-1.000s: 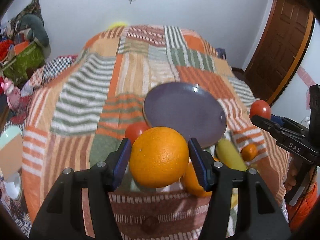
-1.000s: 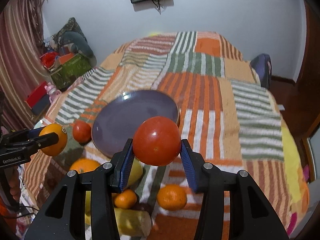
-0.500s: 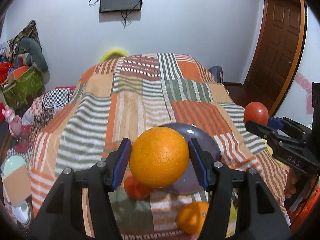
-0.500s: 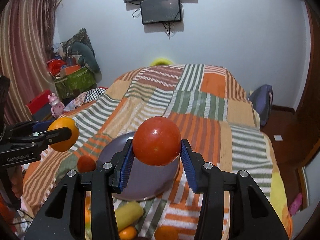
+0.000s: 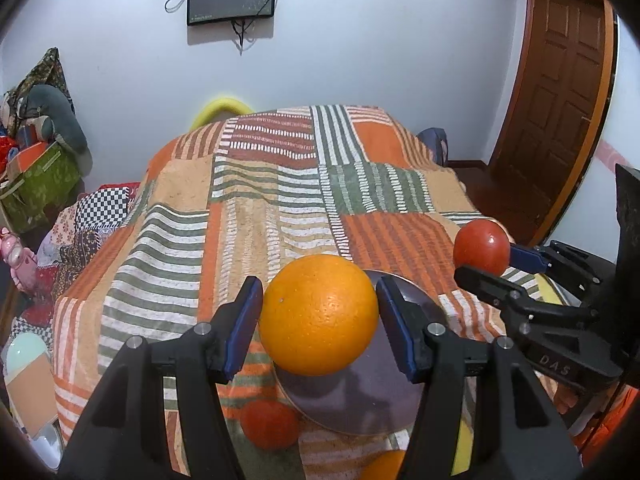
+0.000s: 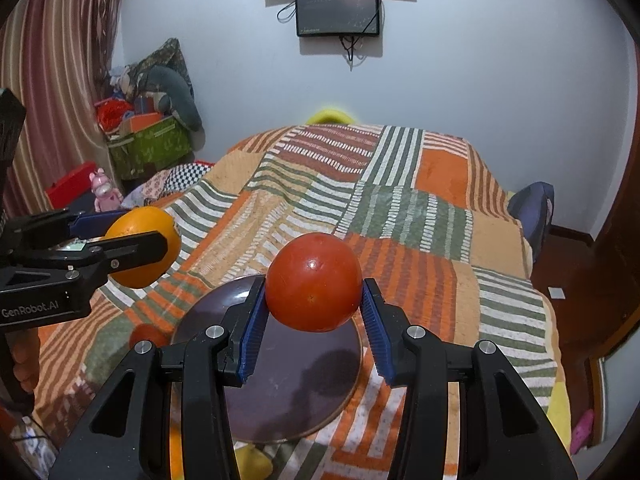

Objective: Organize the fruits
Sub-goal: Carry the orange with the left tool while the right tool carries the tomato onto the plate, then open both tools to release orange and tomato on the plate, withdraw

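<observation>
My left gripper (image 5: 319, 322) is shut on a large orange (image 5: 318, 314) and holds it in the air above the near edge of a dark purple plate (image 5: 360, 404). My right gripper (image 6: 314, 314) is shut on a red tomato (image 6: 314, 282) and holds it above the same plate (image 6: 288, 380). In the left wrist view the right gripper (image 5: 486, 266) and its tomato (image 5: 482, 246) show at the right. In the right wrist view the left gripper (image 6: 132, 236) and the orange (image 6: 158, 260) show at the left. The plate holds no fruit.
The plate lies on a bed with a striped patchwork blanket (image 5: 260, 200). A second tomato (image 5: 270, 424) lies left of the plate. Another orange (image 5: 384, 466) and a yellow fruit (image 6: 252, 462) lie near its front edge. A wooden door (image 5: 560, 100) stands at the right.
Both grippers have risen with their fruit and tilted up. The plate and loose fruits now sit lower in both views, and more of the wall and screens shows.
</observation>
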`<state>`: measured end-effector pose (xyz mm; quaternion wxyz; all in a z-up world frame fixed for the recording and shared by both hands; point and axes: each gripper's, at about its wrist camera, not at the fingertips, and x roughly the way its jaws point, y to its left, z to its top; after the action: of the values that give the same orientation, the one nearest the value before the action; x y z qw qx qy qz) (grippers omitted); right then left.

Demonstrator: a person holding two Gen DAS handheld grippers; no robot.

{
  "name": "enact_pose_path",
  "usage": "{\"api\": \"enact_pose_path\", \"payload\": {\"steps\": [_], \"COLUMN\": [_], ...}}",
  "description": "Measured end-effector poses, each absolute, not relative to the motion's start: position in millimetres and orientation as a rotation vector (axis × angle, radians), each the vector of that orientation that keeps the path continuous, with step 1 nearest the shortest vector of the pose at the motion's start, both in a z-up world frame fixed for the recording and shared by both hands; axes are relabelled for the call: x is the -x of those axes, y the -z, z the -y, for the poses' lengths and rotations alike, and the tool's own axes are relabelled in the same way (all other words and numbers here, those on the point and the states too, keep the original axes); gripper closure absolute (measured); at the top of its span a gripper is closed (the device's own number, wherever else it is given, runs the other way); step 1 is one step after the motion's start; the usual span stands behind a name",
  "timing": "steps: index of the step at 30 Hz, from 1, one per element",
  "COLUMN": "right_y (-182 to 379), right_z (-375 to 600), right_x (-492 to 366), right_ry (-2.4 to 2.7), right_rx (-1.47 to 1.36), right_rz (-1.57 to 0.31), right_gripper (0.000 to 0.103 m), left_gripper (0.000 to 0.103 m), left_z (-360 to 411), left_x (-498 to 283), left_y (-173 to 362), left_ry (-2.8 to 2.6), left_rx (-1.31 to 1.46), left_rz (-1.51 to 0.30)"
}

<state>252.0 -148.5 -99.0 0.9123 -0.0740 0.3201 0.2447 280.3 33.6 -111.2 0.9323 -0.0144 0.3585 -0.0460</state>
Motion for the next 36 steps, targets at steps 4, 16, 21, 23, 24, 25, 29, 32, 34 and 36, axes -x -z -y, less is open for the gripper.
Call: {"api": "enact_pose_path", "payload": {"steps": [4, 16, 21, 23, 24, 25, 29, 32, 34, 36], "right_y": [108.8, 142.6, 156.5, 161.0, 163.5, 165.9, 173.1, 176.4, 178.8, 180.1], "right_z": [141.0, 120.3, 114.4, 112.2, 111.1, 110.2, 110.2, 112.5, 111.7, 111.9], "right_x": [-260.8, -292.7, -302.8, -304.9, -305.7, -306.7, -311.6, -314.2, -312.9, -311.8], "right_ry": [-0.507, -0.539, -0.566, -0.571, -0.574, -0.576, -0.575, -0.597, -0.593, -0.595], "right_rx": [0.187, 0.254, 0.263, 0.277, 0.284, 0.288, 0.307, 0.292, 0.308, 0.310], "right_rz": [-0.682, -0.801, -0.867, -0.881, -0.889, -0.898, -0.930, -0.971, -0.981, -0.992], "right_gripper": [0.060, 0.060, 0.060, 0.060, 0.060, 0.060, 0.059, 0.059, 0.059, 0.059], "left_gripper": [0.045, 0.045, 0.057, 0.068, 0.068, 0.068, 0.068, 0.068, 0.068, 0.068], "left_z": [-35.3, -43.8, -42.5, -40.5, -40.0, -38.6, -34.6, -36.6, -39.0, -39.5], "left_x": [-296.0, -340.0, -351.3, -354.9, -355.6, -356.7, -359.9, -360.5, -359.2, -357.0], "left_y": [124.2, 169.6, 183.2, 181.8, 179.8, 178.3, 180.2, 185.9, 187.3, 186.1], "left_ry": [0.083, 0.088, 0.102, 0.111, 0.114, 0.120, 0.127, 0.119, 0.113, 0.110], "left_rx": [0.025, 0.062, 0.057, 0.036, 0.032, 0.026, -0.010, -0.003, 0.004, 0.004], "left_rz": [-0.768, -0.892, -0.928, -0.929, -0.921, -0.916, -0.919, -0.935, -0.939, -0.937]}}
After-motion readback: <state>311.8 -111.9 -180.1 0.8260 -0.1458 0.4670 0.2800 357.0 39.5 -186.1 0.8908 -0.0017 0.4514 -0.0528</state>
